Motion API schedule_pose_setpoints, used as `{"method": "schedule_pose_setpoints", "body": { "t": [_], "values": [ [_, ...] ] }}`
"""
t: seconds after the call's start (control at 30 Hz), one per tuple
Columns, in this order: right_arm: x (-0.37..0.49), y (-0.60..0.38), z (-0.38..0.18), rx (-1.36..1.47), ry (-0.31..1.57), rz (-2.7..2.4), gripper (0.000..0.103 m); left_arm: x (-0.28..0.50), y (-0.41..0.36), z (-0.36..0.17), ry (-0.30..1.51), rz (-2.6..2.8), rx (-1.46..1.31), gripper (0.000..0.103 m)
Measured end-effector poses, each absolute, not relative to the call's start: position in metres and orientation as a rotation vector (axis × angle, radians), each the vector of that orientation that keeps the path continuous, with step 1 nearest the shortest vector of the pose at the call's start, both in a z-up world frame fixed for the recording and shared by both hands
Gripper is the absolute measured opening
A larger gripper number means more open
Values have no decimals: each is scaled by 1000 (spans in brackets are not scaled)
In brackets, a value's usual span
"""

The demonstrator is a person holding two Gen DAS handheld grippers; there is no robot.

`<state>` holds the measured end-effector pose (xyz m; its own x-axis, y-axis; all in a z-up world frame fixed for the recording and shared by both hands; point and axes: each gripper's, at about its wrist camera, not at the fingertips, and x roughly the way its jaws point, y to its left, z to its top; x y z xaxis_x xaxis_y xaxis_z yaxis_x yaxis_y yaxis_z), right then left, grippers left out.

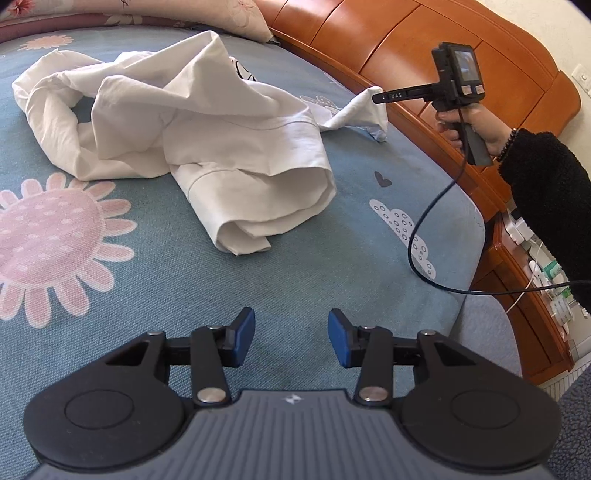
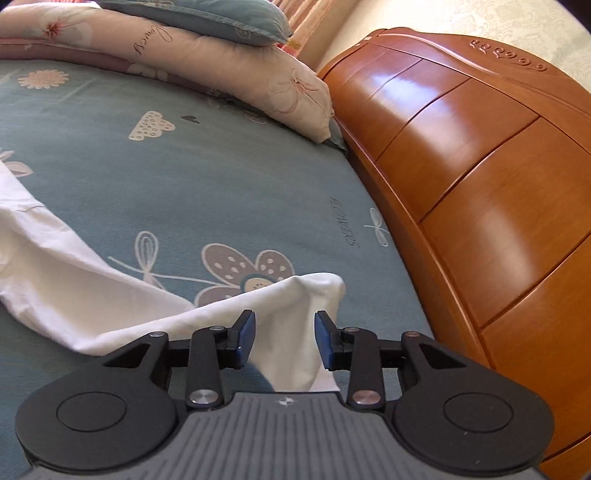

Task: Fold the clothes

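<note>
Right gripper [image 2: 284,338] hovers with its blue-padded jaws apart, a corner of the crumpled white cotton garment [image 1: 207,129] lying between them, not pinched. Left gripper [image 1: 291,334] is open too, over bare bedding. That garment sprawls across the teal flower-printed bedsheet [image 1: 258,277] (pink daisies, small clouds). Beige floral pillows [image 2: 236,66] lean against the glossy orange wooden headboard [image 2: 480,166].

glossy orange wooden headboard [image 2: 480,177], pale wall [image 2: 498,22]
</note>
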<state>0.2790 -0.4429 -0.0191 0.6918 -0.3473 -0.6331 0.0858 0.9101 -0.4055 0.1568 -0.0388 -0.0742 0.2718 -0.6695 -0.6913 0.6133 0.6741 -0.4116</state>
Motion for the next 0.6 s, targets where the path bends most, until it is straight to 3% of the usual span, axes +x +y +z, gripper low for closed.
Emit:
{"method": "schedule_pose_setpoints", "body": {
  "t": [0.33, 0.6],
  "values": [
    [191, -319, 4, -145, 722, 277, 61, 145, -43, -69, 934, -868, -33, 49],
    [156, -230, -27, -406, 643, 297, 61, 138, -30, -63, 872, -809, 26, 52]
  ]
}}
